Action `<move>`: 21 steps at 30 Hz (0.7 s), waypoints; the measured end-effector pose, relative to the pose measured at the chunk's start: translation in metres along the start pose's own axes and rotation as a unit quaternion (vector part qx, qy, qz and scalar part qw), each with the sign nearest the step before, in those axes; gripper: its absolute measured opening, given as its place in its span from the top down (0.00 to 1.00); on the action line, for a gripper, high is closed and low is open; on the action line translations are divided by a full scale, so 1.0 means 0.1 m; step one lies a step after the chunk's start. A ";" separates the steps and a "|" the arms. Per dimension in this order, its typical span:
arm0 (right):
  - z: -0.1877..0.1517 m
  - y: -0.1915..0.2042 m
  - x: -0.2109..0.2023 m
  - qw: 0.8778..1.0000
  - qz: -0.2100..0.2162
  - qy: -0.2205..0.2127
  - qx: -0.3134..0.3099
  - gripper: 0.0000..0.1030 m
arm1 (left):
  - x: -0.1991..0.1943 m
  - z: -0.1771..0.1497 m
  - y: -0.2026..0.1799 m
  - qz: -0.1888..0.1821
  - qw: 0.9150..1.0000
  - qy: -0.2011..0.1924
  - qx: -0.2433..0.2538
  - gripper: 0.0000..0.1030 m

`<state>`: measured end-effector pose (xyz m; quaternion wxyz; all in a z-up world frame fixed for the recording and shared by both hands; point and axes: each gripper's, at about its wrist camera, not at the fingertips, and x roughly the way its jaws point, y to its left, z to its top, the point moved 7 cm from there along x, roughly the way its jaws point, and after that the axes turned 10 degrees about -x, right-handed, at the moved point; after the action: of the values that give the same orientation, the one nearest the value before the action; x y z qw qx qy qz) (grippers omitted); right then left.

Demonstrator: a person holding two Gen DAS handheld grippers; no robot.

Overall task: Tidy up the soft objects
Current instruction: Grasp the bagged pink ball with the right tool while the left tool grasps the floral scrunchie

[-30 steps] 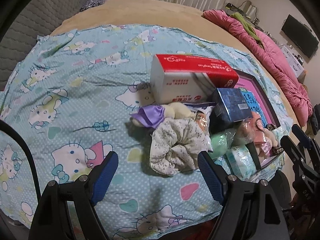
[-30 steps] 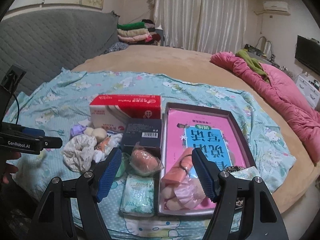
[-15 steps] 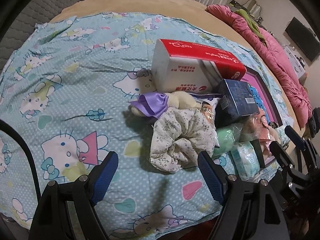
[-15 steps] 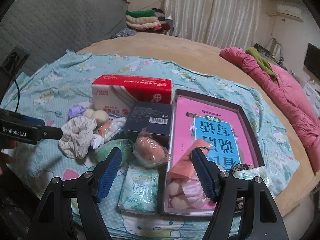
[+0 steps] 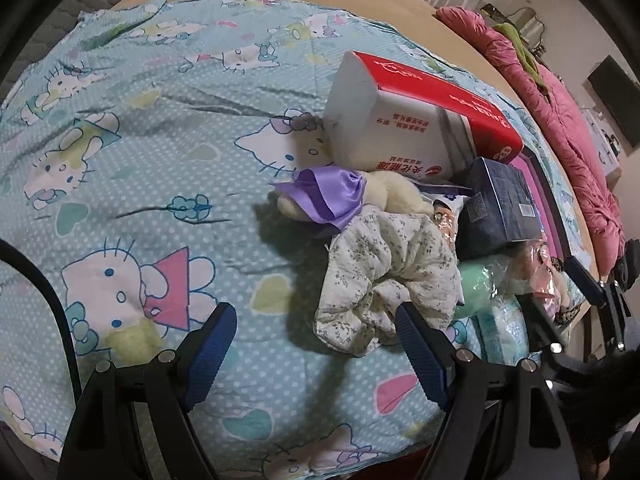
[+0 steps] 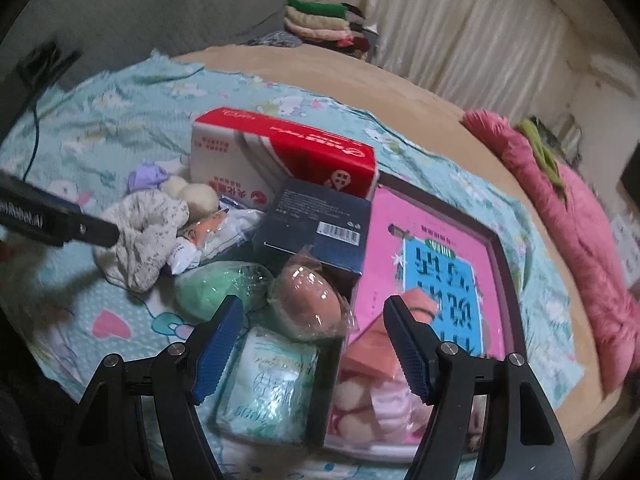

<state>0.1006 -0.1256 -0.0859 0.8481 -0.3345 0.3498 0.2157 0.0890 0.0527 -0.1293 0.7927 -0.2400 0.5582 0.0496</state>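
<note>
A pile of soft things lies on a cartoon-cat bedsheet. A floral white scrunchie sits just ahead of my left gripper, which stands open and holds nothing. Behind the scrunchie lies a cream plush with a purple bow. My right gripper is open above a wrapped brown sponge, a green sponge and a pale tissue pack. Pink soft items rest in the tray. The scrunchie also shows at left, by the left gripper's finger.
A red and white tissue box and a dark blue box stand behind the pile. A pink book fills the tray. A pink quilt runs along the right. Folded clothes are stacked at the back. The bed's front edge is close.
Both grippers have sunk closer to the pile. The left now has the scrunchie nearer its fingers. The right has rolled and tilted down over the wrapped sponges. Neither pair of jaws changed width.
</note>
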 end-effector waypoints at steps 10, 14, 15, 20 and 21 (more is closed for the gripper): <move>0.01 0.24 0.26 0.995 -0.028 0.012 -0.096 0.28 | 0.06 0.06 -0.02 0.001 1.000 0.001 0.005 0.21; 0.00 0.29 0.32 0.994 -0.029 0.012 -0.106 0.36 | 0.10 0.09 -0.02 -0.001 1.000 0.002 0.002 0.21; 0.01 0.29 0.33 0.994 -0.027 0.012 -0.105 0.37 | 0.12 0.10 -0.01 -0.003 1.000 0.002 0.000 0.21; 0.00 0.18 0.38 0.997 -0.015 0.011 -0.074 0.56 | 0.18 0.11 0.00 -0.015 1.000 0.009 -0.008 0.26; 0.00 0.17 0.38 0.997 -0.013 0.011 -0.069 0.58 | 0.19 0.12 0.00 -0.022 1.000 0.012 -0.009 0.30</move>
<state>0.1157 -0.1089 -0.1205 0.8221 -0.3988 0.3386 0.2248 0.1062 0.0541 -0.1437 0.7848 -0.2598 0.5616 0.0348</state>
